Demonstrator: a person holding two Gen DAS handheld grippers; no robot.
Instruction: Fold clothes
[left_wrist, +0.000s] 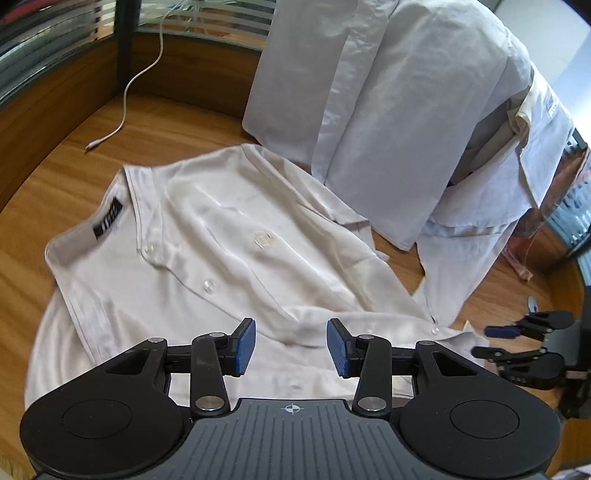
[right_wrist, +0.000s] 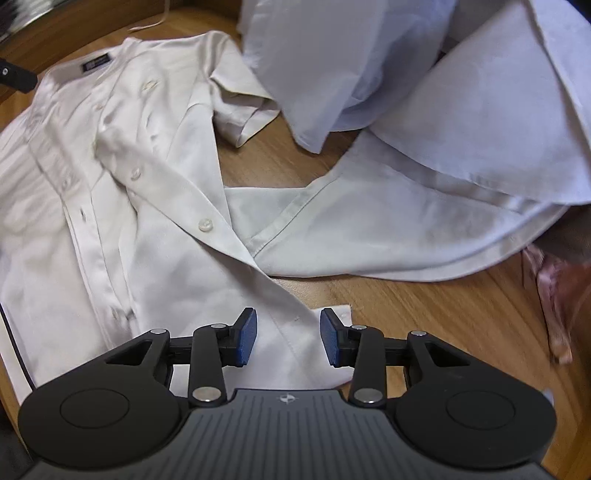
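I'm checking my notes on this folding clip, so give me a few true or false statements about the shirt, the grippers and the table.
1. The white shirt lies spread on the wooden table. True.
2. The left gripper is clamped on the shirt. False: its jaws stand open above the fabric.
3. The right gripper is open over the shirt's lower corner. True.
4. A white cable lies on the table beyond the collar. True.
5. The shirt's black neck label is red. False: it is black.
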